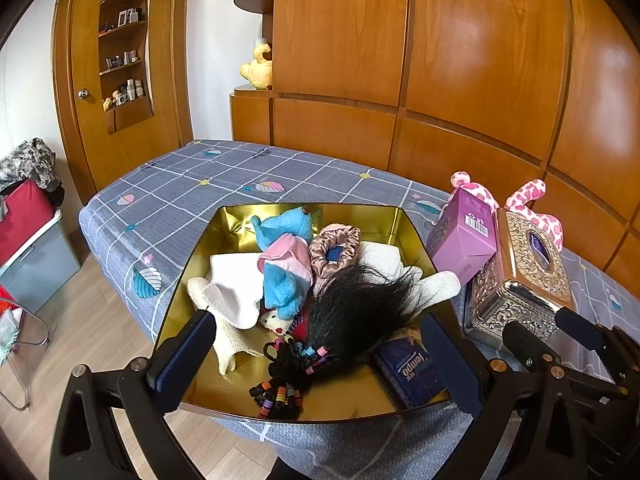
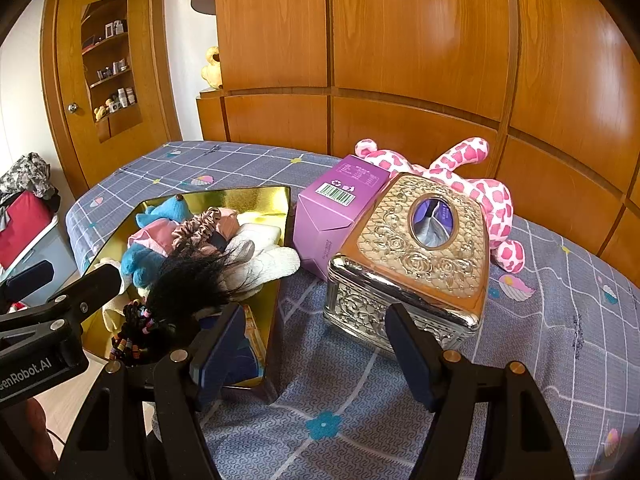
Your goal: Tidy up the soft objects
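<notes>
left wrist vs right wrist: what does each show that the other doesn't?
Left wrist only: the dark blue tissue packet at the near right of the gold metal tin, and the whole inside of the tin.

Right wrist only: the full body of the pink-and-white spotted plush toy, the oval opening on top of the ornate gold and silver tissue box, and the open bedsheet beside it.

Both: the tin with the blue plush toy, pink satin scrunchie, black hair piece and white knit gloves; the purple cardboard box; both grippers open, holding nothing.
</notes>
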Motion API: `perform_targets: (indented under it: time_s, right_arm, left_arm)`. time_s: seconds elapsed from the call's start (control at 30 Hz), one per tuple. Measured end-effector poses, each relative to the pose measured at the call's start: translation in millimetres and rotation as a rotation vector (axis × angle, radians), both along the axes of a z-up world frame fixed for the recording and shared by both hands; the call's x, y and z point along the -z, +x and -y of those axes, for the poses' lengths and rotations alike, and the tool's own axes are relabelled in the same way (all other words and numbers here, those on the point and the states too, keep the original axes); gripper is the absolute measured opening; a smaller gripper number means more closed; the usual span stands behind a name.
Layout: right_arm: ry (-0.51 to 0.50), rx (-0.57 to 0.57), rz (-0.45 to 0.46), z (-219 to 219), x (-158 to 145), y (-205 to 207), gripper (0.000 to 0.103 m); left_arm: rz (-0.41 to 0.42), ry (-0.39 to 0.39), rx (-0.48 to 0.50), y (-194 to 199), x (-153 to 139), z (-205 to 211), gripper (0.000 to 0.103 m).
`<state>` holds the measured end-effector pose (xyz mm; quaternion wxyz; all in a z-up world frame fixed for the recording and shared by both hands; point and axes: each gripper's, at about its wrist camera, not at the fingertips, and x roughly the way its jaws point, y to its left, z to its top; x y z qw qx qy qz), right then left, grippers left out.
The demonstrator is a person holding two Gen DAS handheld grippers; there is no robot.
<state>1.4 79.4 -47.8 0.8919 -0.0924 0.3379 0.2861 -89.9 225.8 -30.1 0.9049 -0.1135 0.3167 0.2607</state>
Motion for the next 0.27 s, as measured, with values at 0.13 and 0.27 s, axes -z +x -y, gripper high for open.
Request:
perform_targets:
  time_s: [0.13,0.27]
  right_arm:
    - [0.001,0.003,0.001,0.7,-0.1,0.4,0.073]
    - [0.010,0.014,0.005,4.6,-1.0,1.5,0.073]
  left_arm:
    - [0.020,0.035,0.000,-2.3,-2.4,3.9,0.102]
    - [0.021,0.008,0.027,-1.2,-2.3,2.7,0.102]
